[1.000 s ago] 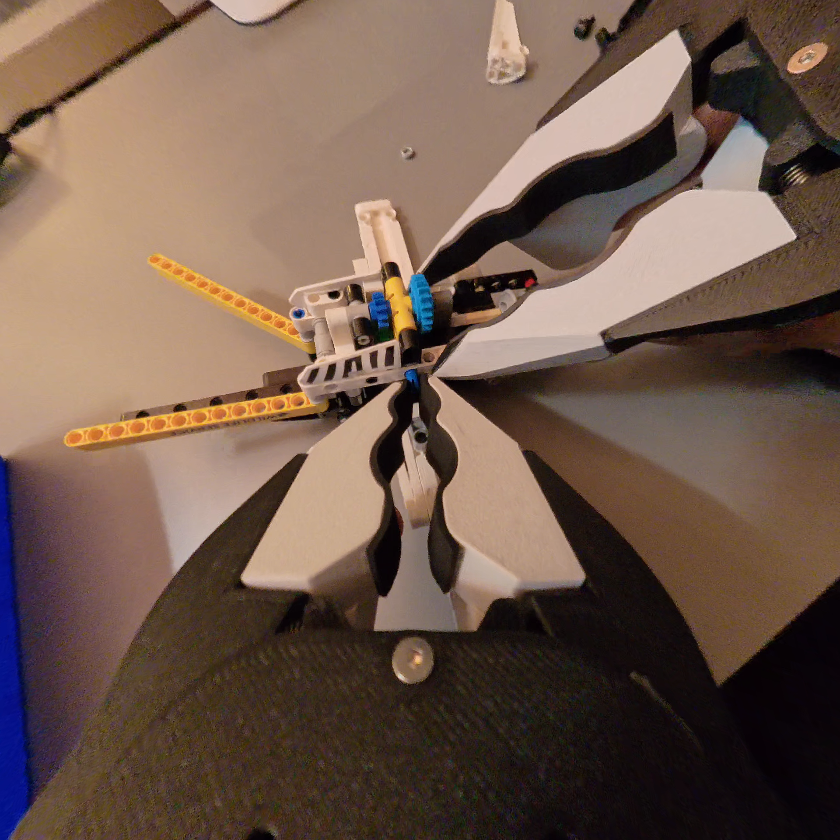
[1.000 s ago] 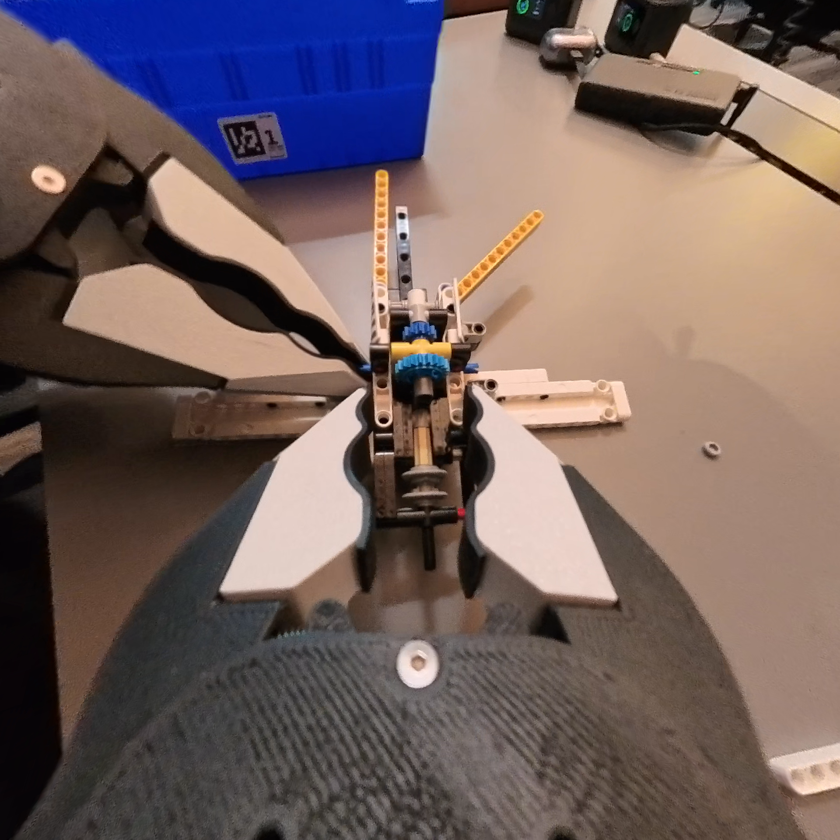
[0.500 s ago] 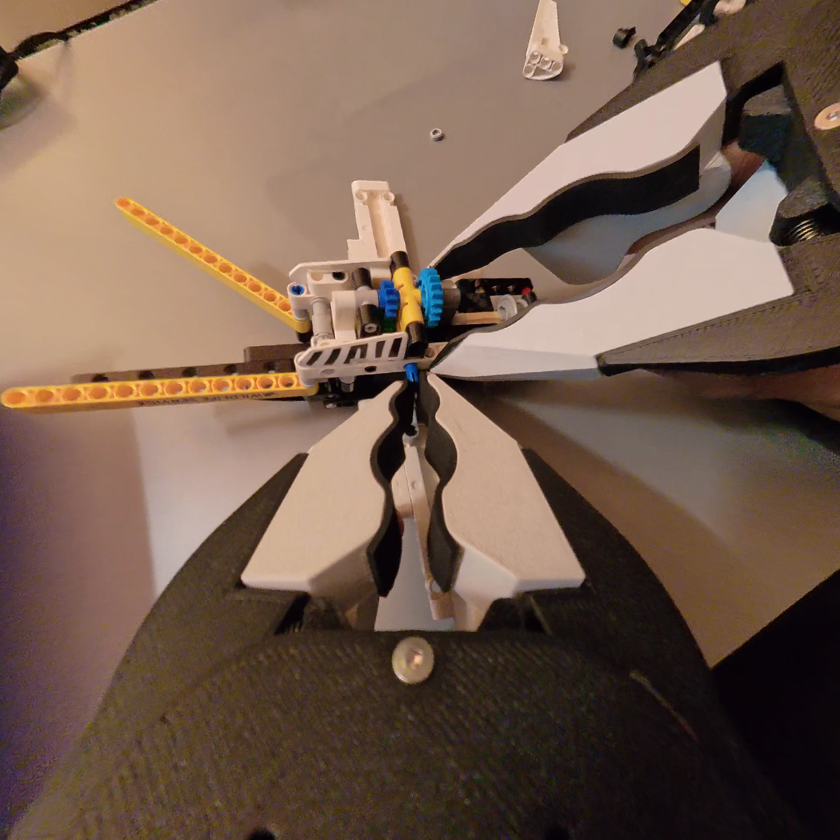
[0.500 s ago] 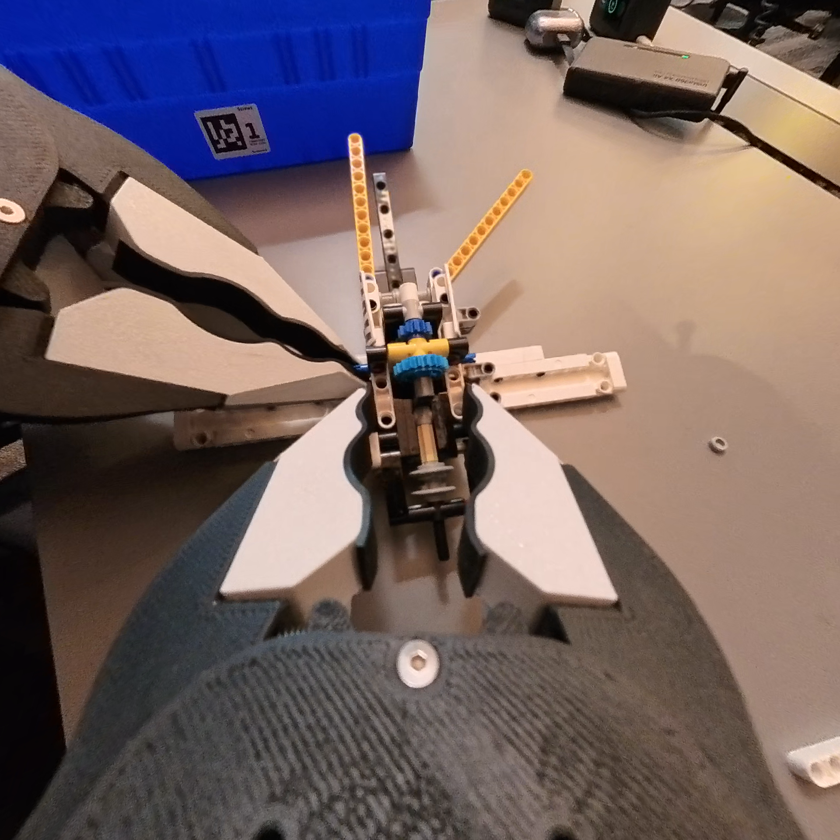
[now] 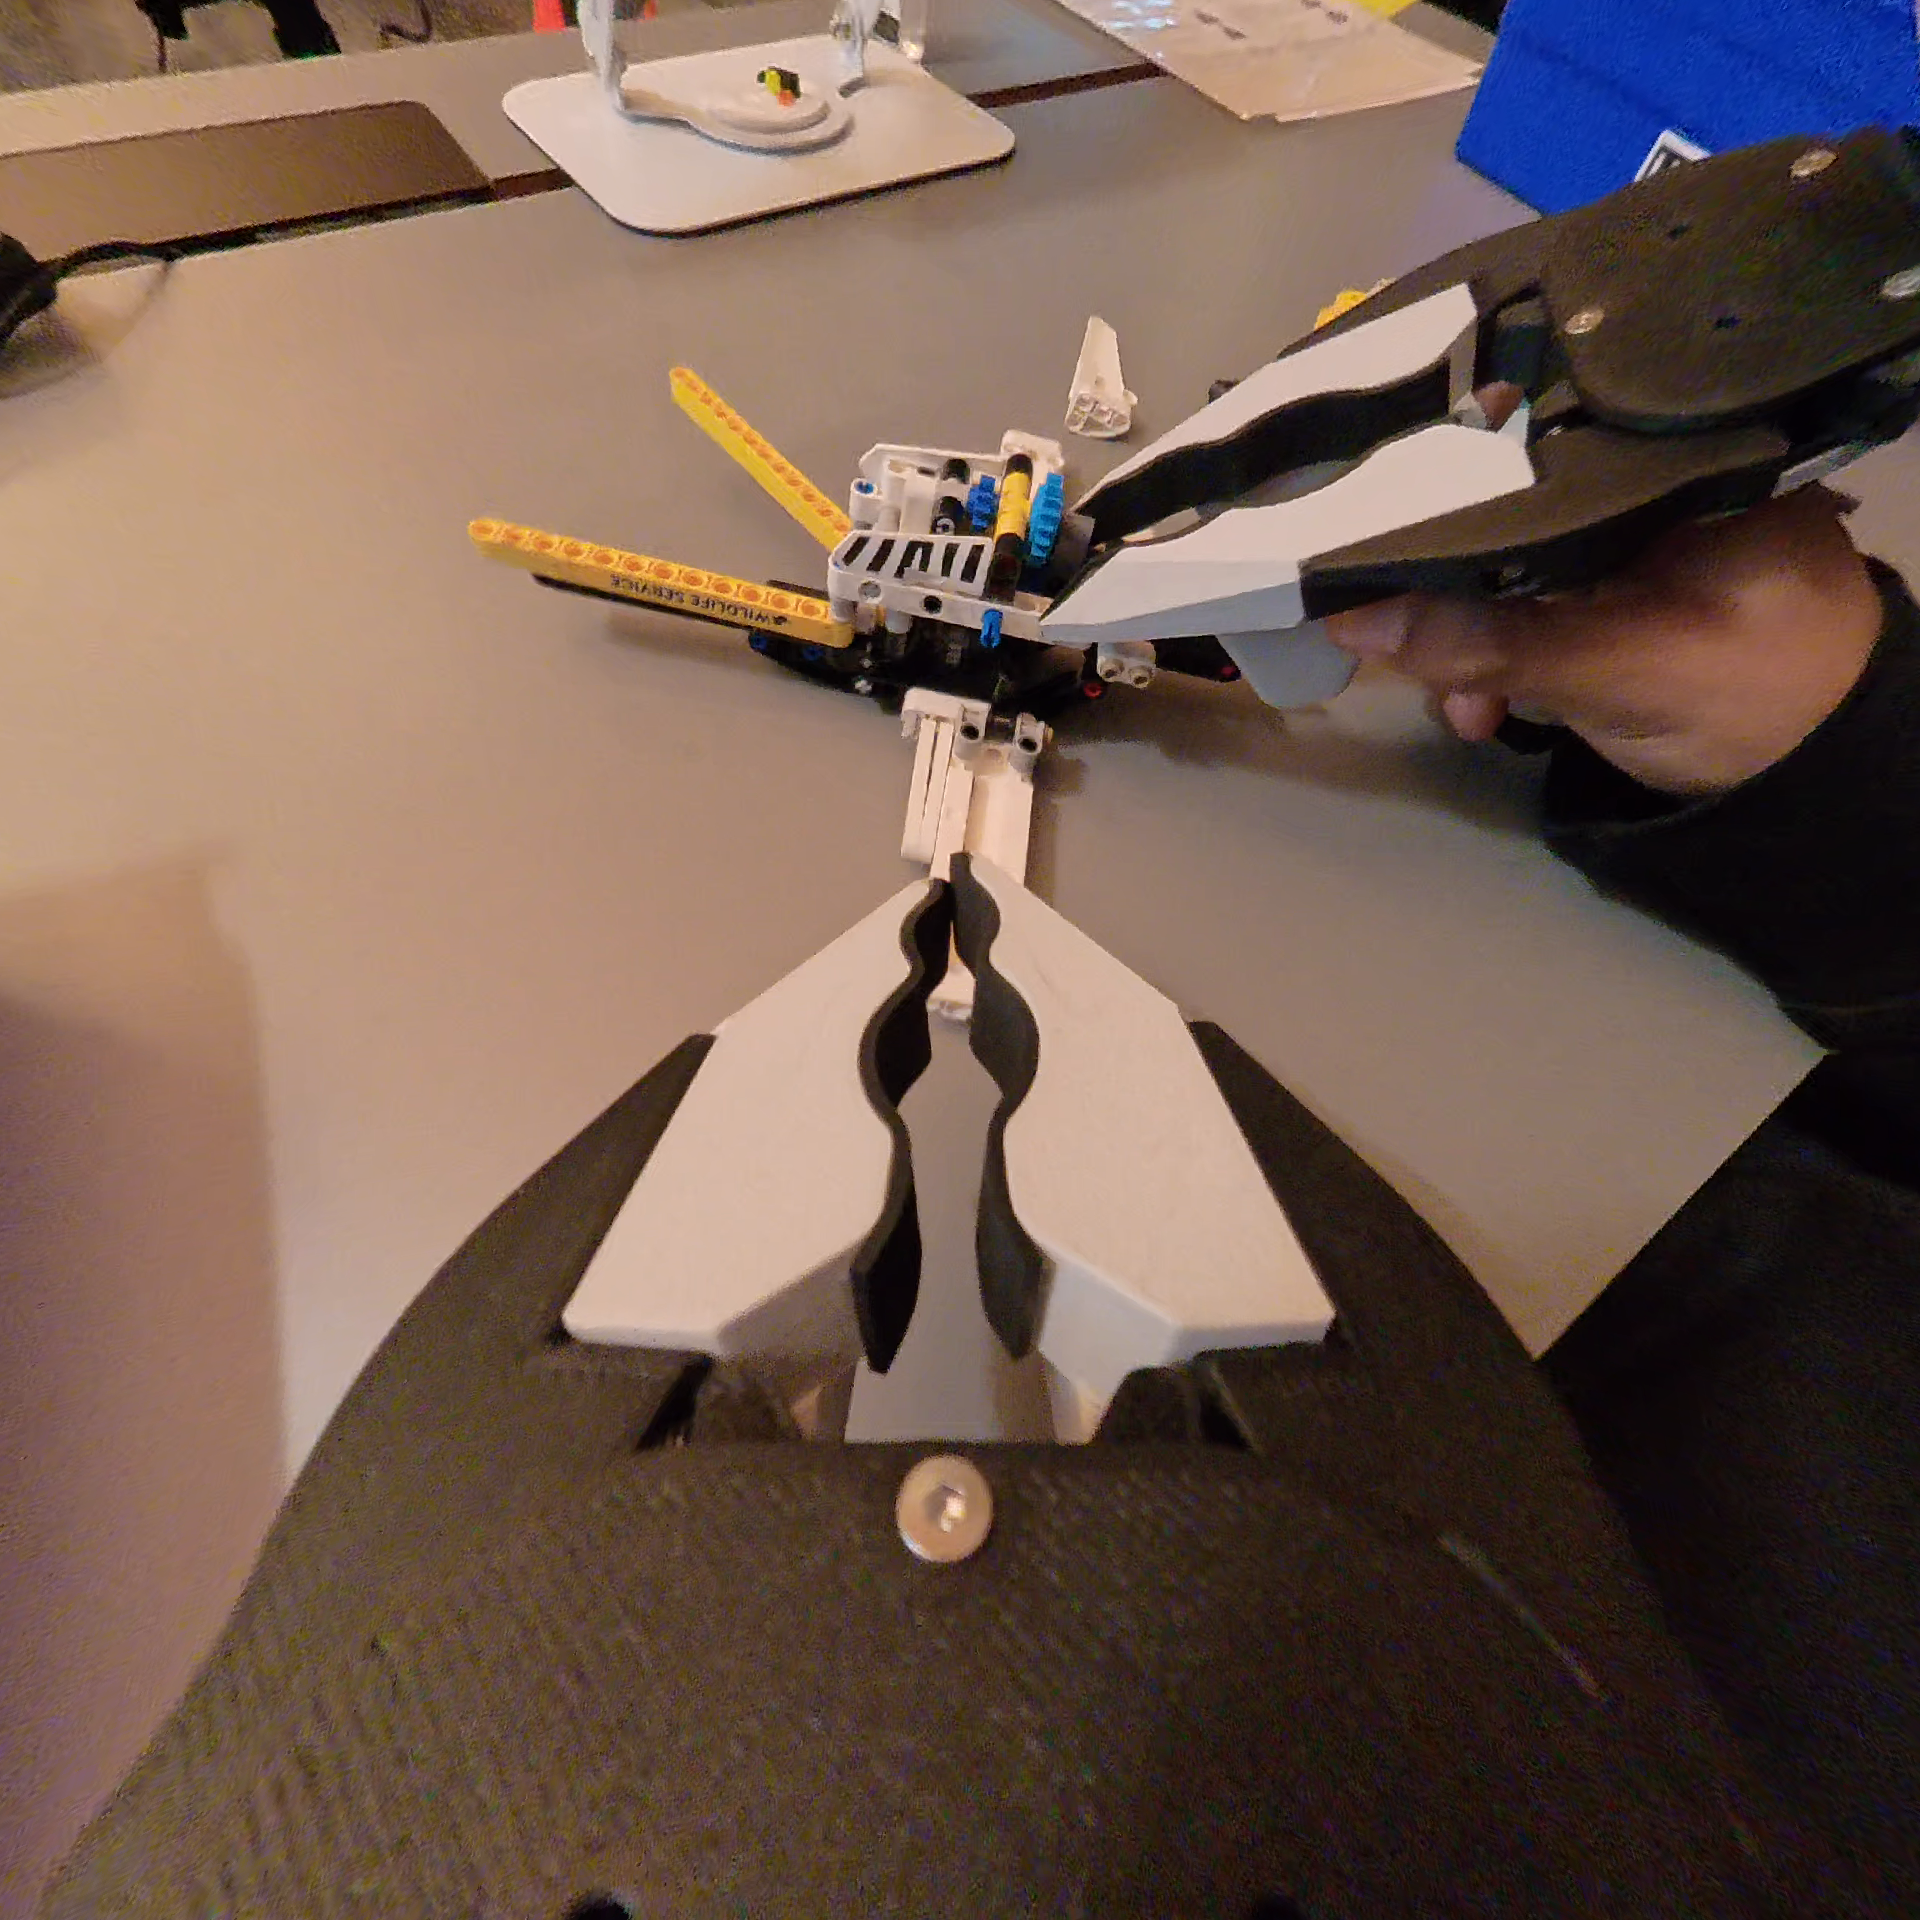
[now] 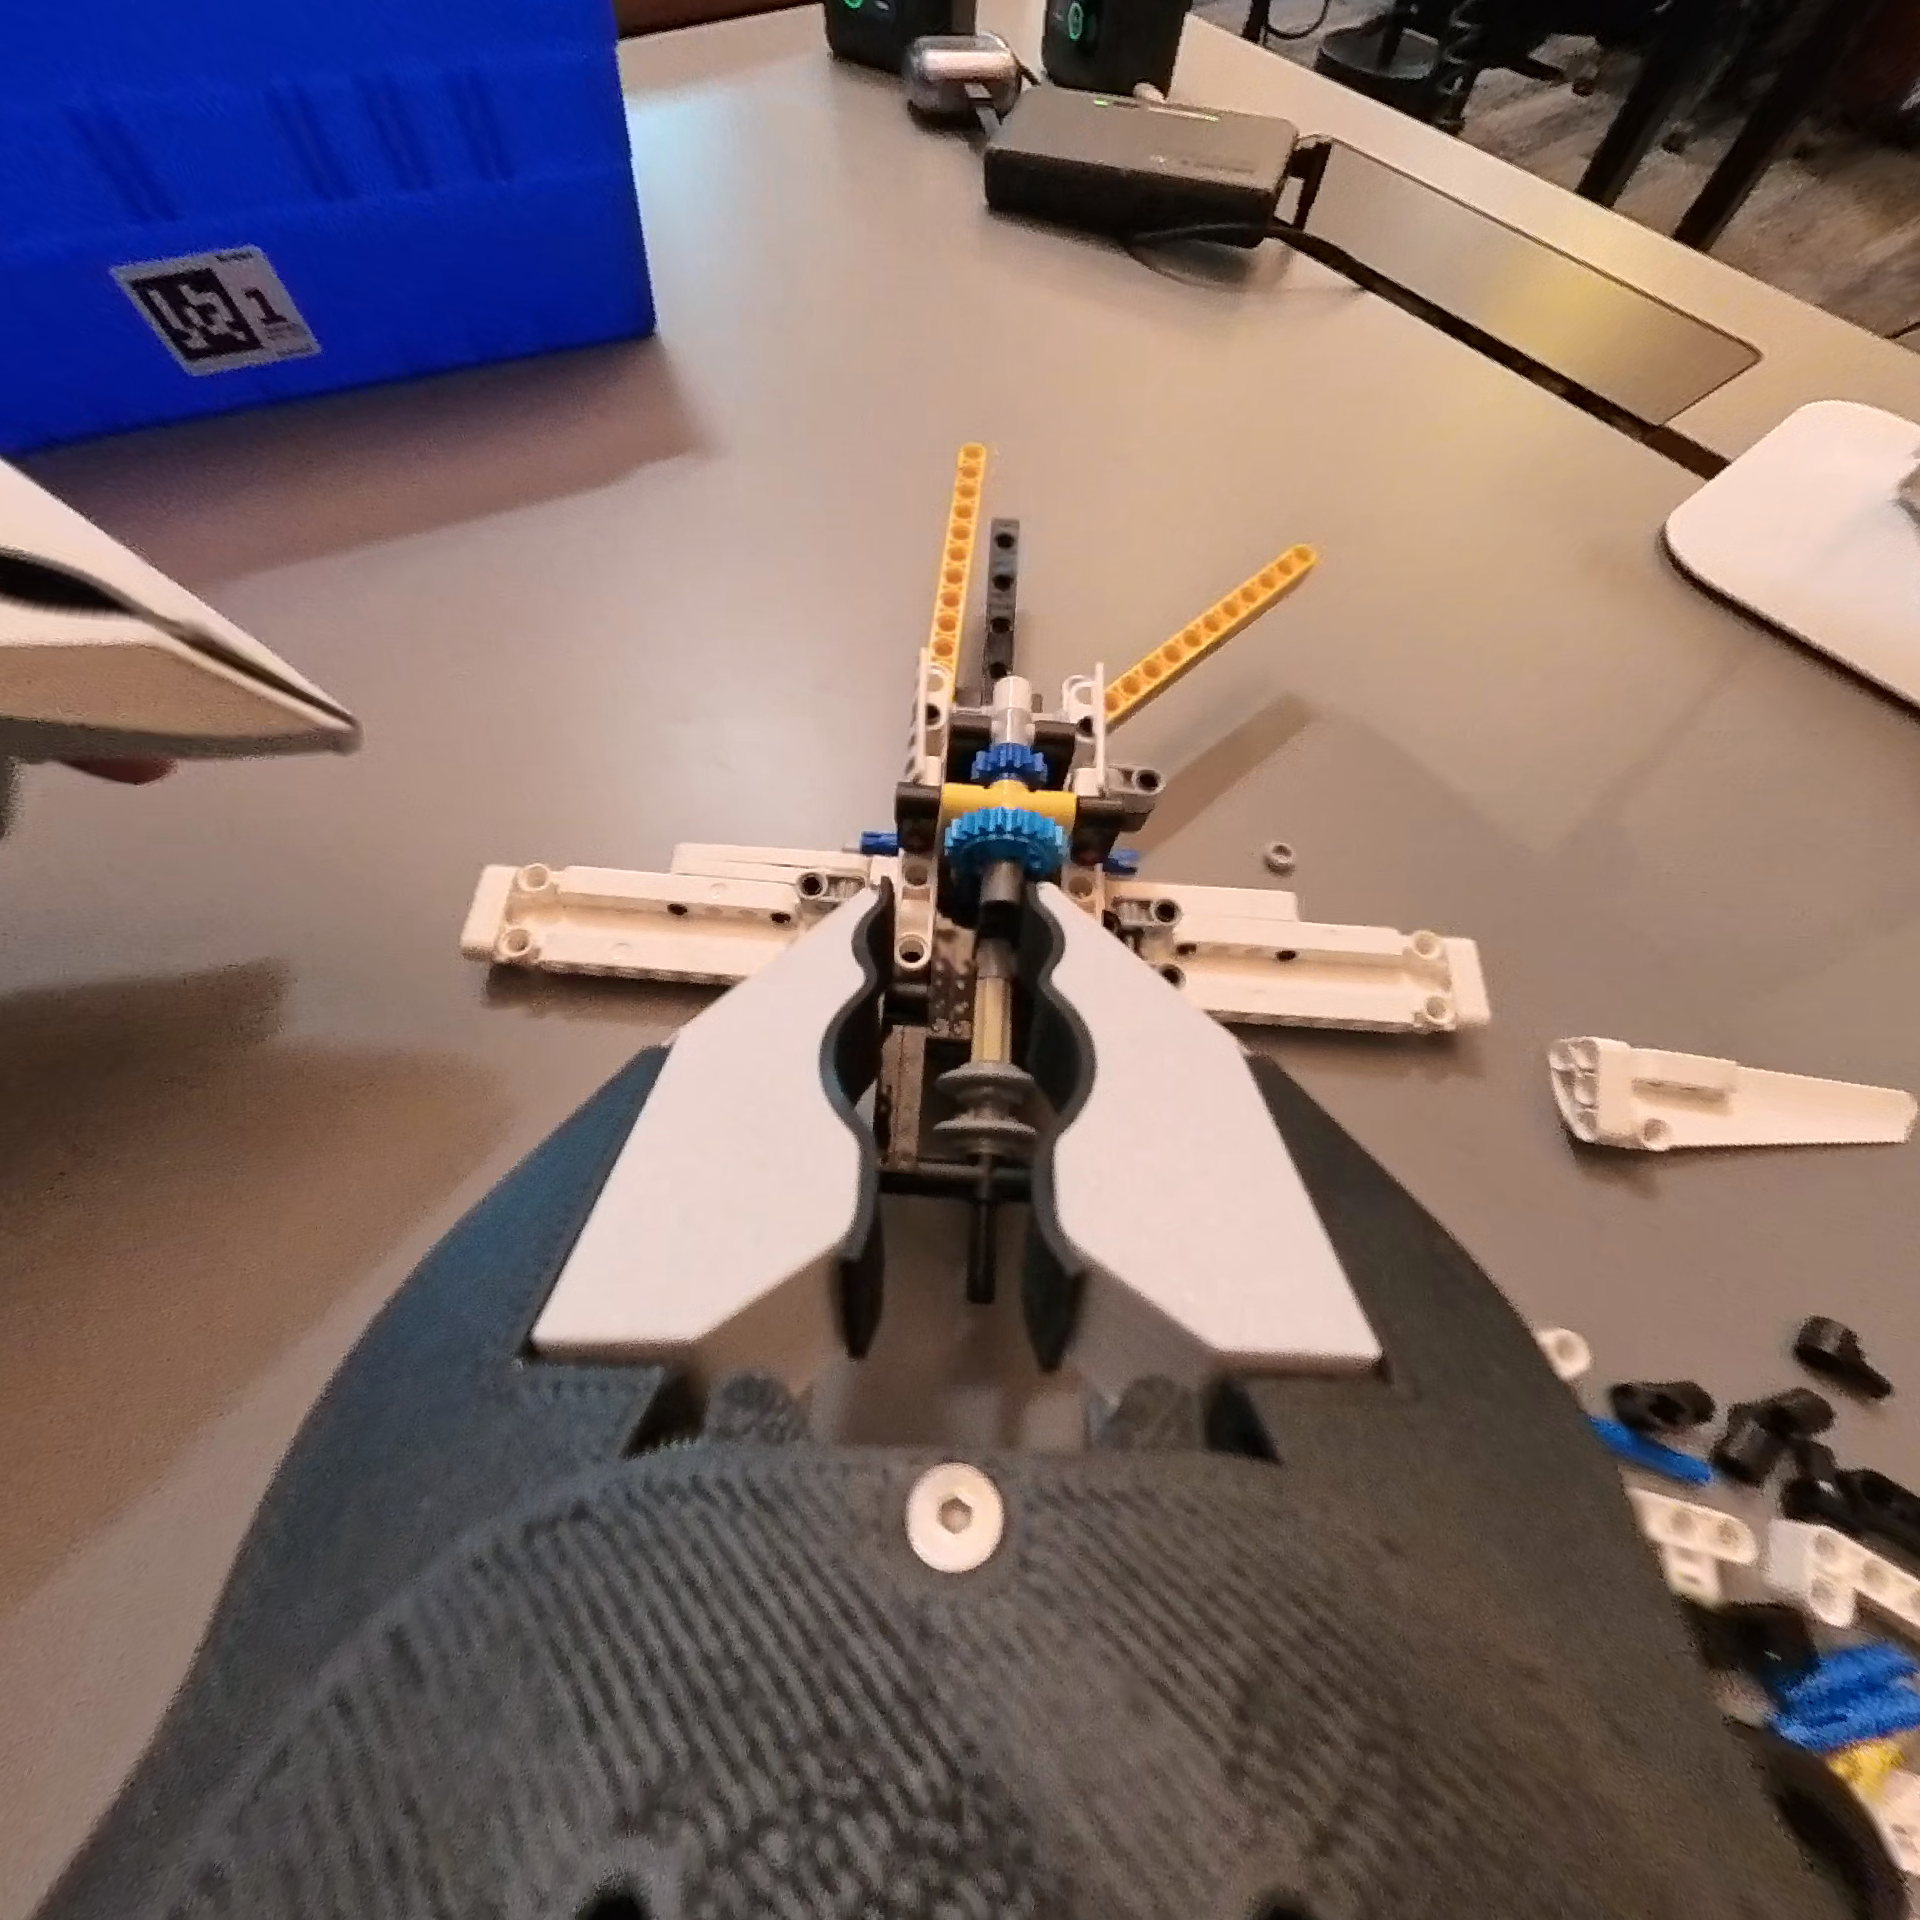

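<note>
Left gripper [image 5: 948, 888]: the black pads are seen pressed together at the tips with nothing between them; it hangs above the near end of a white panel [image 5: 971, 800] without gripping it; in the right wrist view its closed tip [image 6: 332, 727] stands well apart from the model, off to the left.
Right gripper [image 6: 961, 914]: the jaws are closed around the rear frame of the brick model [image 6: 997, 831]; the frame and its axle are seen between the pads, with the pads against its sides; a person's hand [image 5: 1558, 665] is seen beneath it.
Brick model: it rests on the grey table [image 5: 416, 831]; blue gears [image 6: 1003, 836] and a yellow connector [image 6: 1003, 800] sit at its middle; two yellow perforated beams [image 6: 1210, 629] fan out from the far end; white panels extend flat to either side.
Surroundings: a loose white wing-shaped piece [image 6: 1725, 1107] lies to the right; small black, white and blue parts [image 6: 1766, 1455] are scattered nearer the right edge; a tiny grey ring [image 6: 1281, 857] lies beside the model; a blue bin [image 6: 312, 208] with a sticker stands at the far left; a black box with a cable [image 6: 1143, 166] lies at the back.
</note>
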